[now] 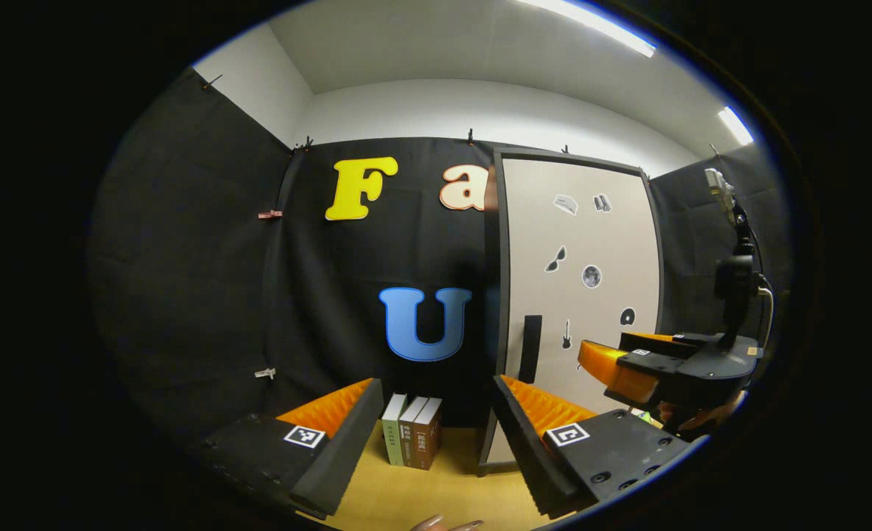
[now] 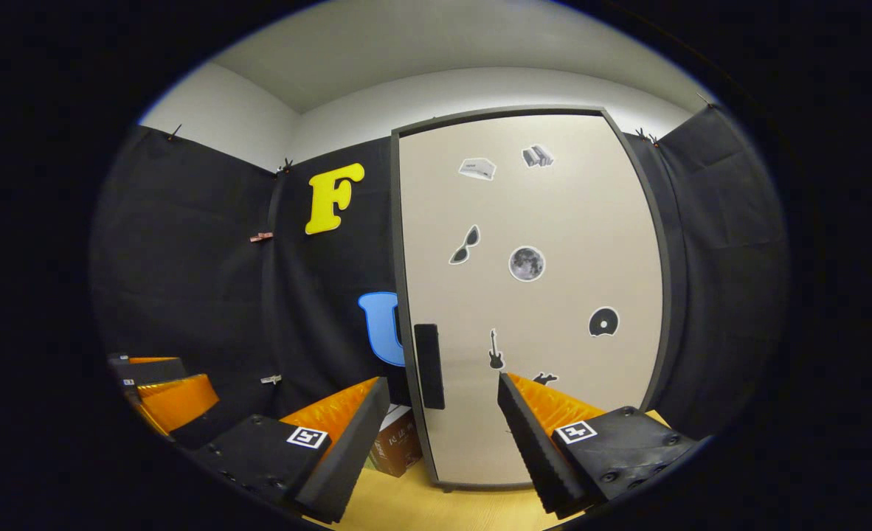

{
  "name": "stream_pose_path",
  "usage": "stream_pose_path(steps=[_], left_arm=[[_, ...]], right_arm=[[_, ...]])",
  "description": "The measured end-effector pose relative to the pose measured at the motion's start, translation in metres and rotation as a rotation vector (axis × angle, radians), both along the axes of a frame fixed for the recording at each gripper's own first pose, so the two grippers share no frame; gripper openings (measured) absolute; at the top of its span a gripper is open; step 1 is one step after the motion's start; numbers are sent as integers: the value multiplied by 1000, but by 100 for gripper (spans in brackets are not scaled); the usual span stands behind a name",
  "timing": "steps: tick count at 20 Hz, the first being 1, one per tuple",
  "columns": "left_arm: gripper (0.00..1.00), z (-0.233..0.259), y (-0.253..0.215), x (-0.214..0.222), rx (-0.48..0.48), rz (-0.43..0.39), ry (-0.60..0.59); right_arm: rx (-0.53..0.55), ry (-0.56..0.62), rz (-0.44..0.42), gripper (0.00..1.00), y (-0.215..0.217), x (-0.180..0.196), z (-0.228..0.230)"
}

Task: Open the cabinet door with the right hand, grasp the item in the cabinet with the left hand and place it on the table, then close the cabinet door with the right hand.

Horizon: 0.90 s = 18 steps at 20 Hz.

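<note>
While both hand-held grippers, left [image 1: 436, 417] and right [image 2: 443, 413], hang with jaws spread and empty, the tall beige cabinet door [image 2: 532, 295] with black stickers stands closed. It rests on the yellow wooden counter [image 2: 436, 505] toward the far edge, its black handle [image 2: 429, 366] just ahead of the right one.

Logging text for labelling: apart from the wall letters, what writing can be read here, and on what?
Book spines: printed characters, too small to read.
Cabinet door: picture stickers, no words.
Left hand-held gripper: square coded markers, no readable text.
</note>
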<state>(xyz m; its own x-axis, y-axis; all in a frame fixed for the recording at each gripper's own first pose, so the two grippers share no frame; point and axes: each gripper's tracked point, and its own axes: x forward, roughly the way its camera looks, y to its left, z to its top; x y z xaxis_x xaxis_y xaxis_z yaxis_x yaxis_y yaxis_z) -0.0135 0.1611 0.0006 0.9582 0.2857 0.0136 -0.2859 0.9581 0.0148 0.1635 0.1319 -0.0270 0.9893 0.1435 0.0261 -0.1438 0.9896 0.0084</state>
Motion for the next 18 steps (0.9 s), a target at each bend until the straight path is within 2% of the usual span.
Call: stream_pose_path(steps=[7, 10, 11, 16, 18], left_arm=[[93, -2, 32, -1, -15, 106, -19], [93, 2, 53, 0, 8, 172, -32], [93, 2, 58, -1, 14, 188, -31], [94, -2, 68, 5, 0, 217, -29], [93, -2, 72, 5, -8, 227, -32]], right_arm=[[-12, -23, 4, 92, 27, 68, -20], [-8, 21, 6, 91, 35, 92, -40], [-12, 32, 4, 87, 36, 98, -46], [-40, 6, -15, 82, 42, 122, -53], [-41, -19, -37, 69, 41, 128, -50]])
